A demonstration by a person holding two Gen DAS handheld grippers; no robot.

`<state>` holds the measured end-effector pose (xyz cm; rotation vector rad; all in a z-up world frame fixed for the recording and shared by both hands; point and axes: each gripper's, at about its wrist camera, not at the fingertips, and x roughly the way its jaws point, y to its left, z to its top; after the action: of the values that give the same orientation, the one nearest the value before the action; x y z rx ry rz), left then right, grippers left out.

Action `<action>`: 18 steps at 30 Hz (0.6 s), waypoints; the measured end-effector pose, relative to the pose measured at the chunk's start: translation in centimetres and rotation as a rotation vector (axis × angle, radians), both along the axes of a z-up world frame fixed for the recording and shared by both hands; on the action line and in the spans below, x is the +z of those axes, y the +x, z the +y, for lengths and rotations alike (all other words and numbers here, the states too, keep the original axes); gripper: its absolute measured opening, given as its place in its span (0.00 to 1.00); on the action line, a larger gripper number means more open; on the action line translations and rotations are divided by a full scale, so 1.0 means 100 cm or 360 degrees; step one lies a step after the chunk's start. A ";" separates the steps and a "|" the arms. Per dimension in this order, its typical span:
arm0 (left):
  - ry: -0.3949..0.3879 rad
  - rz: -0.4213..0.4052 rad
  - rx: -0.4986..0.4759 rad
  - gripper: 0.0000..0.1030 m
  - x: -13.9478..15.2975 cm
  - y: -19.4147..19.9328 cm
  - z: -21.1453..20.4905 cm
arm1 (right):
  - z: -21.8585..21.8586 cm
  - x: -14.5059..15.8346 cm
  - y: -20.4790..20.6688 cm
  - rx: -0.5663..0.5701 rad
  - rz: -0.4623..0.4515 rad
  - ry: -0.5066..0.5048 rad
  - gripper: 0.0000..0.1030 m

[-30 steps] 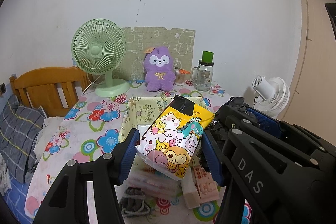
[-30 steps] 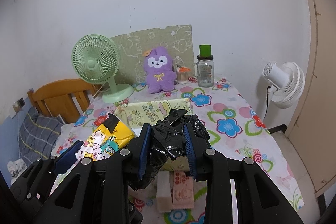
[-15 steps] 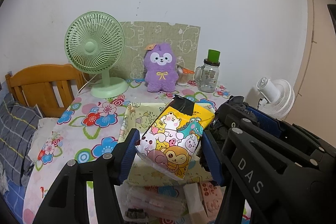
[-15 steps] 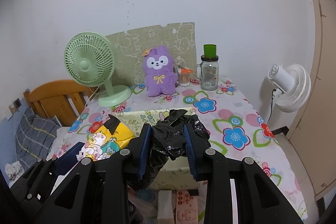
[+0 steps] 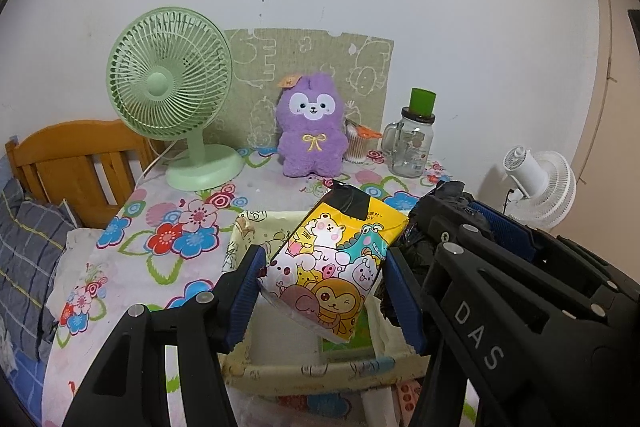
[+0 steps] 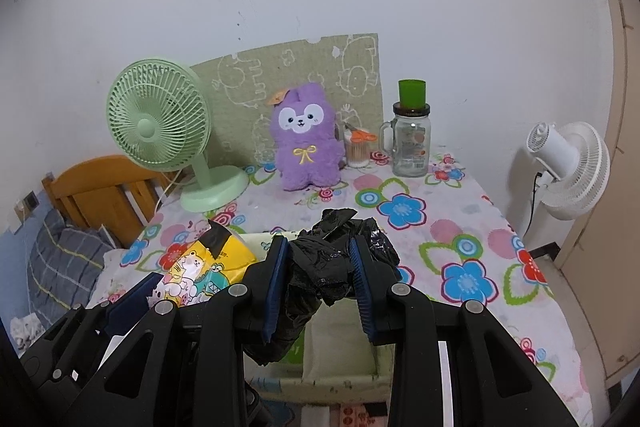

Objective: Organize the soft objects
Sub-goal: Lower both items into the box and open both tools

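My left gripper (image 5: 326,291) is shut on a yellow cartoon-print tissue pack (image 5: 334,267) and holds it above a pale yellow fabric storage box (image 5: 320,371). My right gripper (image 6: 320,283) is shut on a crumpled black plastic bag (image 6: 332,263), also above the box (image 6: 340,379). The tissue pack shows at the left in the right wrist view (image 6: 204,275). The black bag shows beside the right gripper's body in the left wrist view (image 5: 416,251). A purple plush toy (image 5: 312,131) sits upright at the back of the table.
A green desk fan (image 5: 172,87) stands back left. A glass jar with a green lid (image 5: 412,143) stands back right. A white floor fan (image 6: 568,163) stands off the table's right edge. A wooden bed frame (image 5: 68,163) and bedding lie to the left.
Both grippers have moved forward over the table with their loads. The storage box now lies directly beneath them, and the small items at the front edge have slid mostly out of view.
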<state>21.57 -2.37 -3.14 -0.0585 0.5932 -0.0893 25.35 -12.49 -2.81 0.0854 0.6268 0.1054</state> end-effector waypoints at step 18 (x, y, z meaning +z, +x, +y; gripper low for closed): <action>0.0089 0.0237 0.0111 0.73 -0.043 0.044 0.010 | 0.011 -0.039 0.042 0.0061 0.0129 -0.0039 0.34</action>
<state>25.98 -1.33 -7.41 -0.0320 0.7414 -0.0004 29.59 -11.36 -6.66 0.0541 0.7108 0.1319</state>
